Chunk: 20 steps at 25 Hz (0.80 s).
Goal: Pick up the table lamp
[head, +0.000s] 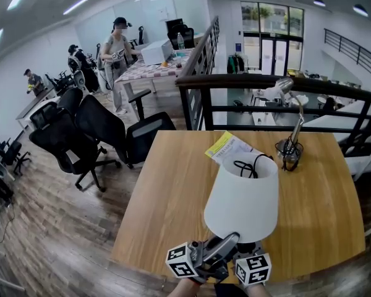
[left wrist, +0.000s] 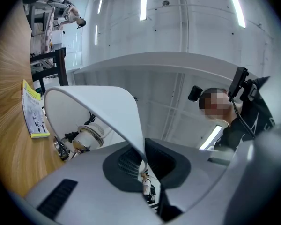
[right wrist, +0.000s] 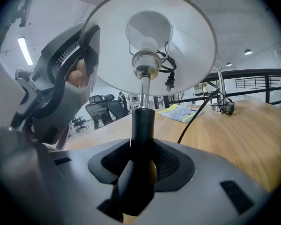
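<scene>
— Table lamp (head: 241,203), the white one: where?
— Midway along the light wooden table's (head: 173,184) near edge.
— Left gripper (left wrist: 143,156)?
— Pinched tight on the white conical shade's (left wrist: 107,107) rim.
— Right gripper (right wrist: 140,158)?
— Wide, straddling the black stem (right wrist: 142,130).

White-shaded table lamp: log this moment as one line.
left tongs: shut on white lampshade rim | right tongs: open around black lamp stem

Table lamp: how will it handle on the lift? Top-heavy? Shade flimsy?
The table lamp looks top-heavy: wide shade on a thin stem, so it may swing. The shade seems thin; the left tool pinching its rim could dent it. The loose cord will likely trail and snag.
</scene>
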Available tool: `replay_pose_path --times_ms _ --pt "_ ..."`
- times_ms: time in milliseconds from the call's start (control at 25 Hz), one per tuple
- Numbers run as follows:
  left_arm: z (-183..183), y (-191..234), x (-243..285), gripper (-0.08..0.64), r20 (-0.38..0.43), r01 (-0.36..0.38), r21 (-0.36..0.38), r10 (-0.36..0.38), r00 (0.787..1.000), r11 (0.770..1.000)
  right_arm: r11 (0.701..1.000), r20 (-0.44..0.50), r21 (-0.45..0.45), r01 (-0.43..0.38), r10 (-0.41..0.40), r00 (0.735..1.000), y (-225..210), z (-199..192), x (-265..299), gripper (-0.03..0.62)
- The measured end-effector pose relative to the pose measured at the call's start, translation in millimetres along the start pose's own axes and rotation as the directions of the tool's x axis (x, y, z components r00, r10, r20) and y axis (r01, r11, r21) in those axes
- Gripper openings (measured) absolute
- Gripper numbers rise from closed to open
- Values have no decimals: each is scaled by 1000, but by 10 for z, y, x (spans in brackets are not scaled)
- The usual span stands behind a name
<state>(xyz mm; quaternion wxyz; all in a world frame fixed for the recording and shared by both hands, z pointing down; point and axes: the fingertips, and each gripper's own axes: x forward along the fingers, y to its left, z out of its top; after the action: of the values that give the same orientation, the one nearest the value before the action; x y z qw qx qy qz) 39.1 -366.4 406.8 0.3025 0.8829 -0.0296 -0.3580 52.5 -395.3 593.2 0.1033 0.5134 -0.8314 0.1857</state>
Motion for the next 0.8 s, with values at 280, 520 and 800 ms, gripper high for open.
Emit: replay_pose_path --times_ms 280,520,800 --pt "37 -117 31 20 -10 12 20 -12 1000 1000 1000 29 -12 0 1 1000 51 107 -28 156" --pt "81 -246 97 20 -23 25 66 -24 999 997 999 61 -41 -7 10 998 84 256 -54 156" --pt "158 -389 183 18 -25 59 98 -57 998 993 996 106 -84 -5 14 994 86 477 -90 156"
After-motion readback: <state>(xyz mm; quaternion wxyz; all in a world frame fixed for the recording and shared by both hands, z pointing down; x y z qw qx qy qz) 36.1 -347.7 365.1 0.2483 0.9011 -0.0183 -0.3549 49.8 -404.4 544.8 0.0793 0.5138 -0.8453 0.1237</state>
